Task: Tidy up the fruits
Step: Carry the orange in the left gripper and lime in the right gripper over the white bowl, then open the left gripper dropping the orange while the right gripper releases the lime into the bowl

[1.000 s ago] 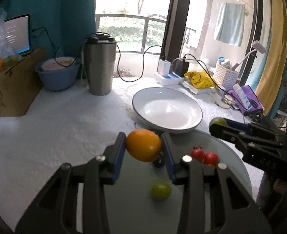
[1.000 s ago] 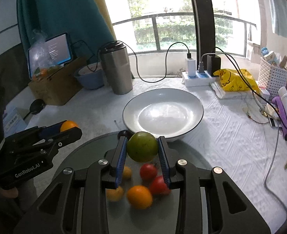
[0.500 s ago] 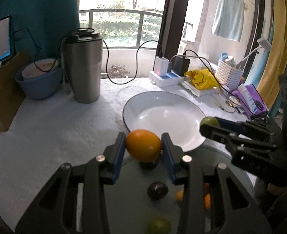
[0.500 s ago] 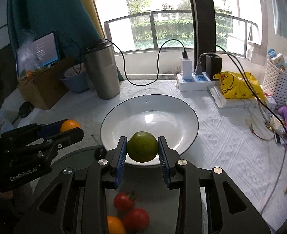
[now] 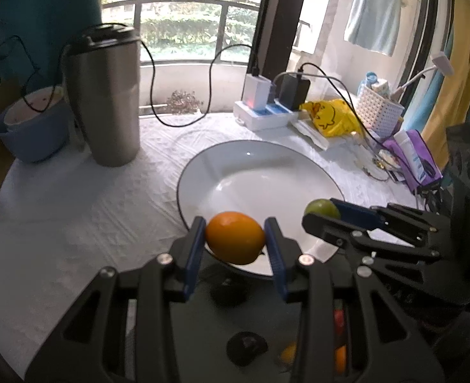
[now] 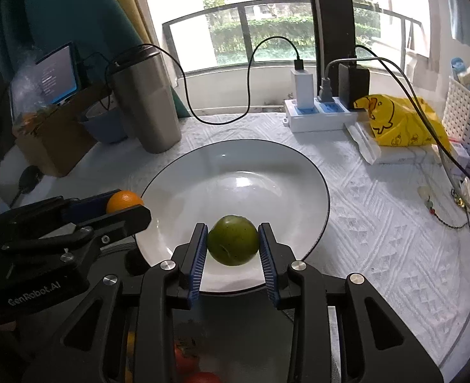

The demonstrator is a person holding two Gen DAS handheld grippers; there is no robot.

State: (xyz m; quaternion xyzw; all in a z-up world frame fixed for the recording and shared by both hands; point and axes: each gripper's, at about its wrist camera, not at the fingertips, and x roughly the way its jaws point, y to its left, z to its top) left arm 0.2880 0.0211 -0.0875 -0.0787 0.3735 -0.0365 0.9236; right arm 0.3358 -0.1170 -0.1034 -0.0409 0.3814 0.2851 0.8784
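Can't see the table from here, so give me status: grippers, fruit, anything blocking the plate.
Left gripper shut on orange. Right gripper shut on green fruit. Both over white plate. Plate bare.

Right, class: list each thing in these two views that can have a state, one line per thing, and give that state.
Left hand-held gripper: shut on the orange fruit, over the plate's near rim.
Right hand-held gripper: shut on the green fruit, above the plate.
White plate: nothing lying in it.
Steel tumbler: upright, lid on.
Power strip: chargers plugged in.
Screen: switched on.
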